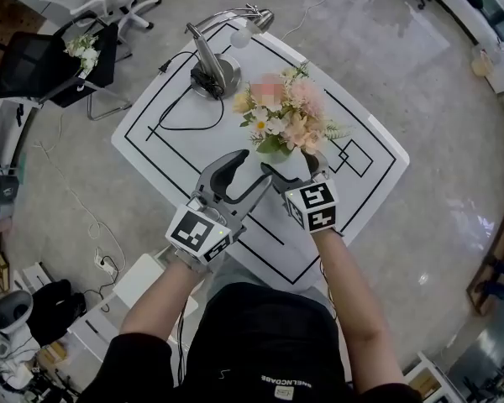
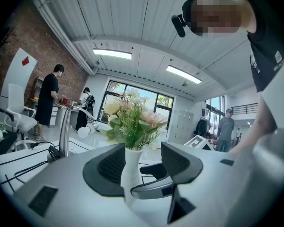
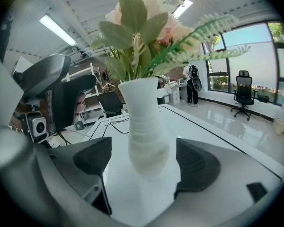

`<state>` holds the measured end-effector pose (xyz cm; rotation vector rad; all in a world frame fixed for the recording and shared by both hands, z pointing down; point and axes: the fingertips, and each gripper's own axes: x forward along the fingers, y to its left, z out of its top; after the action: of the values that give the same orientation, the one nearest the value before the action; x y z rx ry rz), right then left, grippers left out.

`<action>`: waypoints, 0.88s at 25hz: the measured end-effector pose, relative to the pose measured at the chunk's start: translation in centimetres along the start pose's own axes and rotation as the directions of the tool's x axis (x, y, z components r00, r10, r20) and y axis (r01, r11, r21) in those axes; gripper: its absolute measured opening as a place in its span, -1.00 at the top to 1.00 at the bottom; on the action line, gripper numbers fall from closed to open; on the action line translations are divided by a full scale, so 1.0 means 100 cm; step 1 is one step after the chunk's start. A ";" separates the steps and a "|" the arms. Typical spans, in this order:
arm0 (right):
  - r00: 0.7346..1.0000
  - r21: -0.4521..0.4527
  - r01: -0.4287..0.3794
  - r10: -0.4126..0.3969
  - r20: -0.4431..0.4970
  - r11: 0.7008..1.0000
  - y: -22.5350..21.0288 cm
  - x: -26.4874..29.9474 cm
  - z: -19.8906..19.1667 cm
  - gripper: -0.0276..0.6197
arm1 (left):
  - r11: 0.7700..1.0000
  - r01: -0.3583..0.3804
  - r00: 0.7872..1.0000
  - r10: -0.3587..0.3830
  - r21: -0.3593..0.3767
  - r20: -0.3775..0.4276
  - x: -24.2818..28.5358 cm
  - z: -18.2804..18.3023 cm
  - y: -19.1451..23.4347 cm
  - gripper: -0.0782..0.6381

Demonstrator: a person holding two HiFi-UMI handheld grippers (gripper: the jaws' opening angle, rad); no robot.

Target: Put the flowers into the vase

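The person's forearms reach out over the near edge of a white table [image 1: 151, 137] marked with black lines, one gripper in each hand, and both grippers meet at the white vase [image 3: 146, 141].

The right gripper [image 3: 144, 162] comes at the vase from the person's side. Its jaws stand wide, one pad to either side of the vase's ribbed body, with a bare gap of table showing between each pad and the vase, so nothing is clamped.

The left gripper [image 2: 143, 162] approaches the vase from its left. Its jaws are also spread. In the left gripper view the vase stands in the opening, close against the left pad and well clear of the right pad, and one jaw of the right gripper crosses low in that opening. No pad presses on the vase.

The flowers [image 1: 286, 116] are in the vase: a bunch of pink, cream and white blooms with green leaves and a fern-like sprig. They rise from the vase's narrow neck and spread wider than it.

Beyond the vase, toward the table's far corner, a silver desk lamp [image 1: 214, 65] stands on a round base, its neck arching over to a white bulb. A black cable [image 1: 181, 116] loops from the base across the table.

Farther off, past the vase's left side and beyond the table, a black office chair [image 1: 42, 65] on the grey floor carries a second small bouquet [image 1: 84, 50].
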<state>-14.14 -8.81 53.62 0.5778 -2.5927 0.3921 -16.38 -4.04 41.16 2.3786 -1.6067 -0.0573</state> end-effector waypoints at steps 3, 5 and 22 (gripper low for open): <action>1.000 0.008 0.010 -0.010 0.024 1.000 -0.002 -0.016 0.006 -0.35 | 1.000 0.007 1.000 -0.007 -0.001 0.009 0.001 0.004 -0.008 0.17; 0.999 0.016 0.014 -0.014 0.042 1.000 -0.003 -0.030 0.012 -0.35 | 1.000 0.023 1.000 -0.023 -0.001 0.015 0.002 0.008 -0.016 0.17; 0.904 0.123 0.199 -0.231 0.361 0.972 -0.010 -0.248 0.074 0.33 | 0.957 0.286 0.958 -0.287 0.038 0.020 0.042 0.050 -0.148 0.50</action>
<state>3.70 -4.13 35.44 1.0499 -2.8360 0.3450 -2.27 -3.73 33.25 2.6303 -1.2693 -0.1176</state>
